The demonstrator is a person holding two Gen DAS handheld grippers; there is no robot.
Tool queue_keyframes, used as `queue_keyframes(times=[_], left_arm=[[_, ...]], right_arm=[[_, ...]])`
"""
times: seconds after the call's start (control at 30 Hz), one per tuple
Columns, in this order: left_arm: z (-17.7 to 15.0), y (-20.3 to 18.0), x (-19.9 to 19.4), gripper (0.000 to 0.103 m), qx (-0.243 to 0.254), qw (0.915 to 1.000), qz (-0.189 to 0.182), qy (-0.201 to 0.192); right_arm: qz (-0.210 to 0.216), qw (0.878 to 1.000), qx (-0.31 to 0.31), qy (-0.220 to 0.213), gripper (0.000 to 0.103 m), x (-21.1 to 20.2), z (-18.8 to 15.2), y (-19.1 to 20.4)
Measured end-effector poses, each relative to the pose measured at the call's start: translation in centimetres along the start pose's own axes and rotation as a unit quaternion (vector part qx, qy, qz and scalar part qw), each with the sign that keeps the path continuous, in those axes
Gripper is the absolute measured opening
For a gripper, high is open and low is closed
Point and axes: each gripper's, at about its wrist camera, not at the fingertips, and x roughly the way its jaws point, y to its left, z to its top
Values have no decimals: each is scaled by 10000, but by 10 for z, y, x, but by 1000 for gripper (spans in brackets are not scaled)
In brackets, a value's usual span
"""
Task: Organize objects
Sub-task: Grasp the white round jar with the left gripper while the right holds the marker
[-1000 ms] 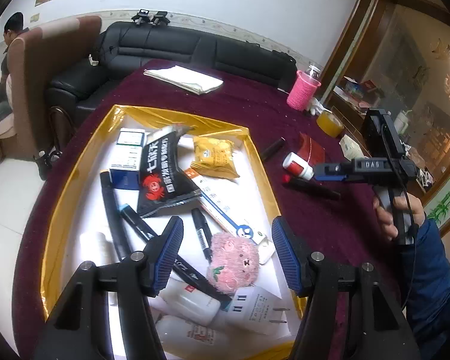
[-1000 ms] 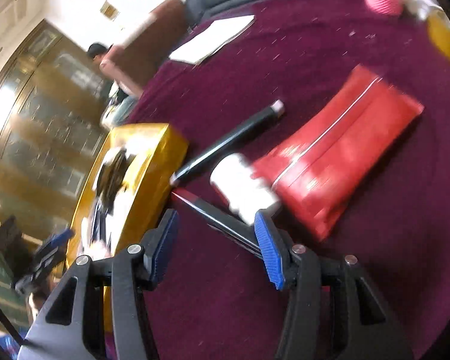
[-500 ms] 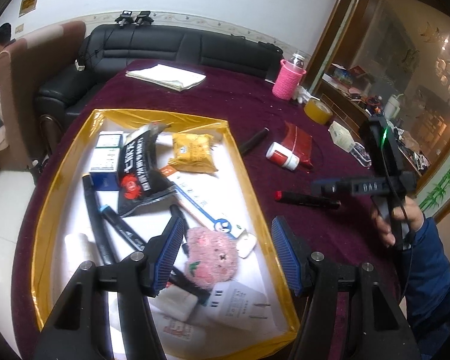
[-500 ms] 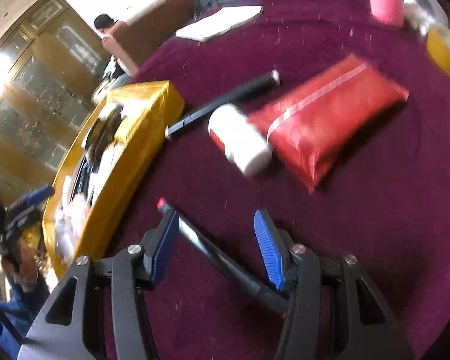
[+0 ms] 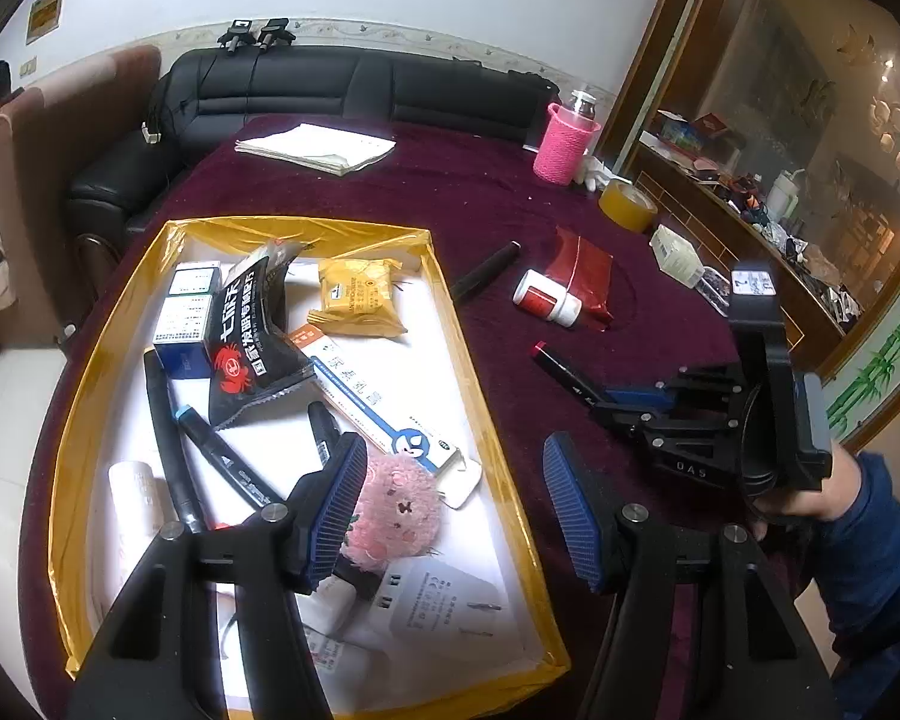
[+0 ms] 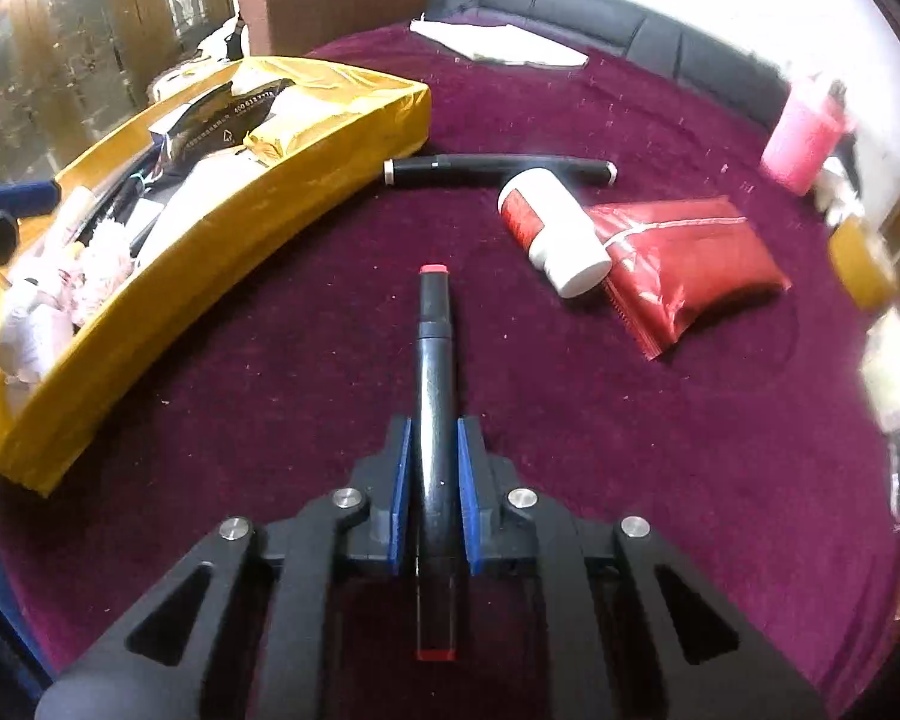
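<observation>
The black red-capped marker pen [image 6: 435,360], loose between wide jaws a moment ago, is now clamped by the right gripper [image 6: 435,444] above the maroon surface [image 6: 630,420], ready for the yellow-rimmed tray [image 6: 222,228], while the left gripper [image 5: 453,510] is held wide open.

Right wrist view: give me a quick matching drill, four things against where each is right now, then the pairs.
Things:
1. red-tipped marker
2. pill bottle
3. pink plush toy
4. black pen

Places:
A. inside the yellow tray
B. on the cloth beside the tray's outer wall
C. clamped in the right gripper
D. against the red pouch

Pairs: 1-C, 2-D, 3-A, 4-B
</observation>
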Motion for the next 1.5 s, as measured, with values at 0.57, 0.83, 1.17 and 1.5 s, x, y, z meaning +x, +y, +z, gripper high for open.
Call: queue_keyframes(times=[0.57, 0.83, 1.17, 1.5], left_arm=[[89, -60, 89, 55, -2064, 9660, -1274, 894], [97, -49, 180, 45, -3112, 9387, -844, 1219], [93, -43, 215, 40, -3340, 9373, -37, 994], [104, -47, 216, 31, -2279, 9696, 114, 880]], right_arm=[[1216, 9170, 3133, -2147, 12, -45, -13, -153], [1091, 9131, 2916, -2632, 12, -77, -21, -149], [1397, 9030, 2977, -2766, 12, -87, -28, -150], [1528, 8995, 3060, -2718, 12, -83, -29, -151]])
